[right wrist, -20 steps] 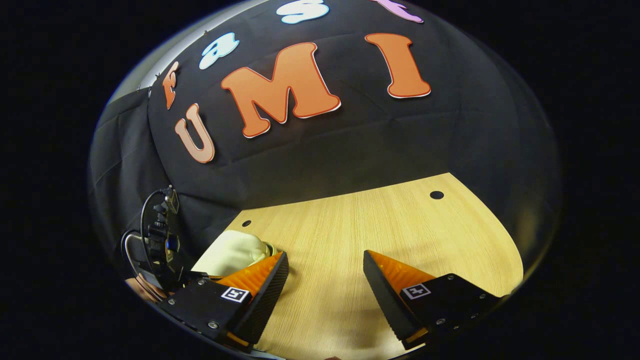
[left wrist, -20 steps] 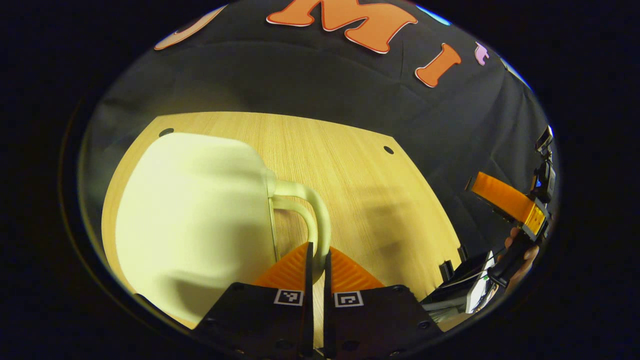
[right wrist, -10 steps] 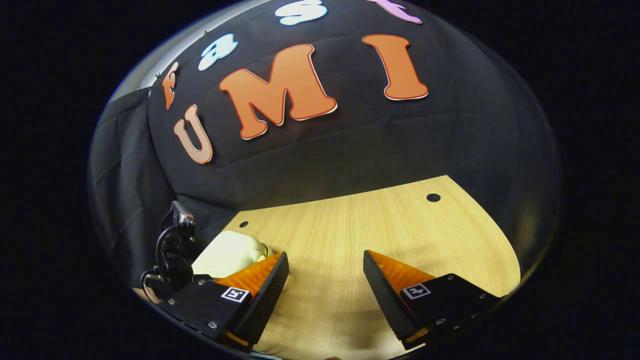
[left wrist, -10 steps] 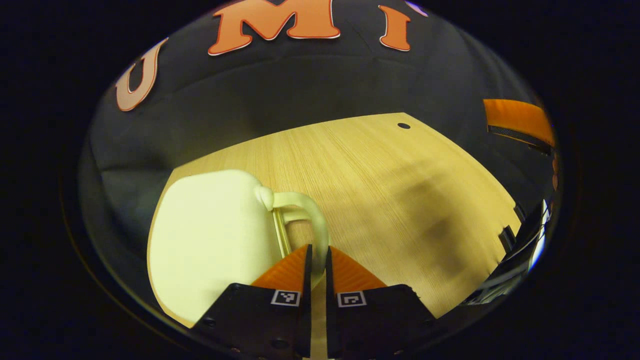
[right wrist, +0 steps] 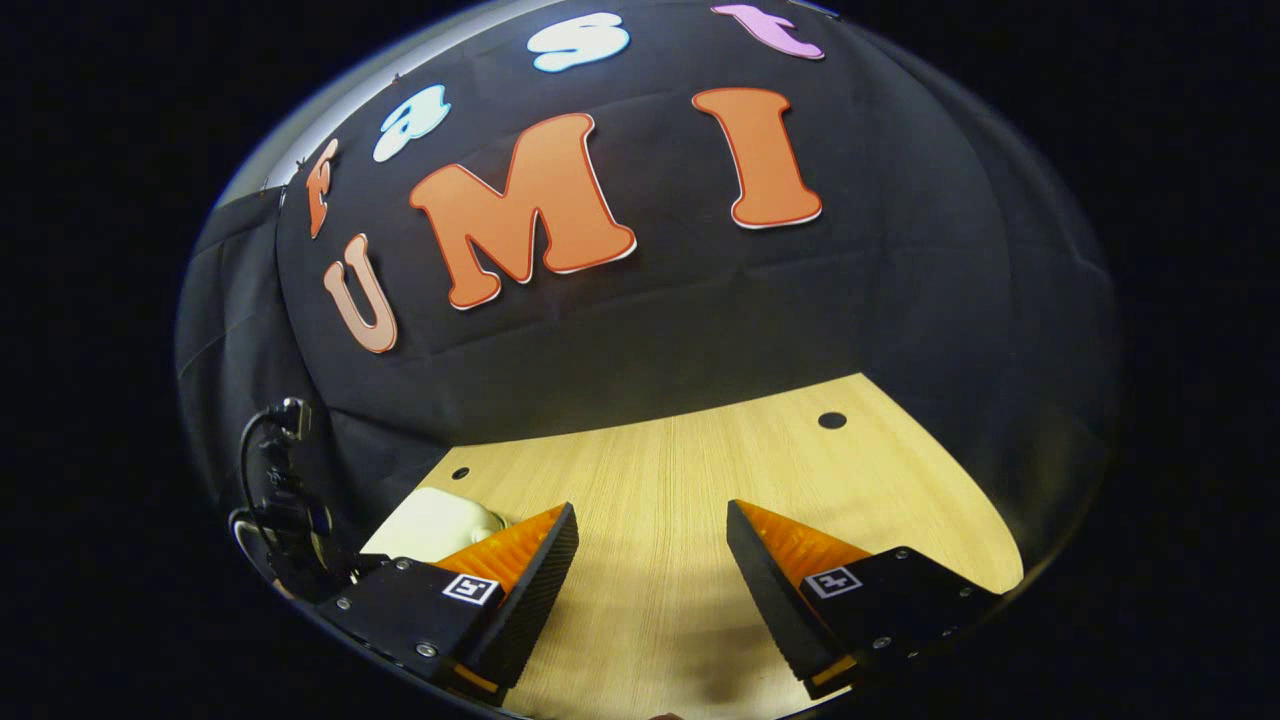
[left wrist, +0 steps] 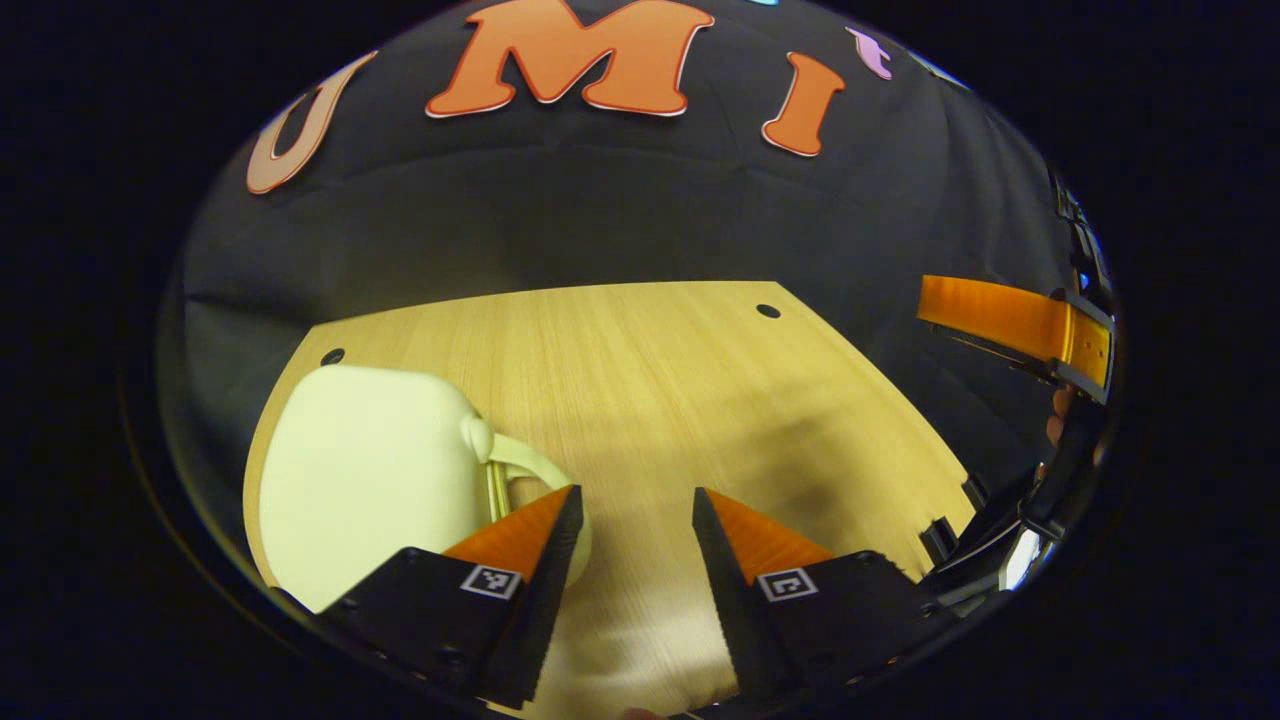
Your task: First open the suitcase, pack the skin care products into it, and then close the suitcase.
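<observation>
A pale cream suitcase (left wrist: 365,470) lies closed on the wooden table (left wrist: 660,370) at the left of the left gripper view, its looped handle (left wrist: 525,465) pointing right. My left gripper (left wrist: 628,500) is open just right of that handle, its left finger (left wrist: 530,525) beside the loop with nothing held. In the right gripper view the suitcase (right wrist: 430,520) peeks out behind the left finger at lower left. My right gripper (right wrist: 650,515) hangs open over bare table. At the far right of the left gripper view the right gripper (left wrist: 1010,320) shows, held by a hand.
The table (right wrist: 700,480) has small dark holes (left wrist: 768,311) near its far corners and ends at the black cloth wall. The left gripper's body and cable (right wrist: 280,500) show at the left edge of the right gripper view.
My left gripper was shut on the suitcase handle and has now opened, letting it go. The suitcase has settled flat on the table. The right gripper stayed open and barely shifted.
</observation>
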{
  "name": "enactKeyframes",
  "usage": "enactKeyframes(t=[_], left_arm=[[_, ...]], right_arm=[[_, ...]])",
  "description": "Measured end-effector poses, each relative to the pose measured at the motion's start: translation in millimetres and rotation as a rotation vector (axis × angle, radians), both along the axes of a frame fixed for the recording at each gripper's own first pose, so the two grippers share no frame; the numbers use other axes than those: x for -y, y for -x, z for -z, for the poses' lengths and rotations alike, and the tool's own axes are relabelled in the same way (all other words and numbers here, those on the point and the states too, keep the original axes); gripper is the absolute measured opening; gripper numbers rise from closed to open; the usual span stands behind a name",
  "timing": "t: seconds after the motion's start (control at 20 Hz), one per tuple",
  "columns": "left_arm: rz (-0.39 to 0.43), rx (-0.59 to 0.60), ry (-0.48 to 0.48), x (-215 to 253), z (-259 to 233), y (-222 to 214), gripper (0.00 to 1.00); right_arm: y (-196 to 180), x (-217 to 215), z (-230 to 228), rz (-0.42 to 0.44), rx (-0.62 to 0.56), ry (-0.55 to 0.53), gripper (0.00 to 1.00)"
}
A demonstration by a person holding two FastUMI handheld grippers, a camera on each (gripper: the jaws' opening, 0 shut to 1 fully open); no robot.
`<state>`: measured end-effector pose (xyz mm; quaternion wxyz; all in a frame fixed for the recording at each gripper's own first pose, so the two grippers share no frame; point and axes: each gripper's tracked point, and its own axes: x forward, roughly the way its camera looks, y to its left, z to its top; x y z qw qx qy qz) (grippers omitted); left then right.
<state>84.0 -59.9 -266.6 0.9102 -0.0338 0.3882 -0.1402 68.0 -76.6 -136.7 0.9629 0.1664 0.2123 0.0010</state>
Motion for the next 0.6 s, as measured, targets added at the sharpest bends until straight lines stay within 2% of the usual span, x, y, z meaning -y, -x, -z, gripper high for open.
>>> enactKeyframes(t=[0.1,0.15,0.2,0.45,0.6], left_arm=[[0.004,0.092,-0.006,10,-28,-14,0.87],[0.002,0.142,-0.009,14,-45,-20,0.89],[-0.011,0.192,-0.012,16,-62,-26,0.96],[-0.074,0.445,0.013,17,-147,-51,0.98],[-0.097,0.539,-0.006,11,-175,-58,0.98]], right_arm=[[-1,8,-13,0.022,0.043,0.056,0.95],[-2,10,-21,0.027,0.066,0.079,0.95],[-3,11,-29,0.028,0.091,0.101,0.95],[-7,7,-67,0.027,0.193,0.168,0.95],[-7,-2,-86,0.012,0.227,0.196,0.95]])
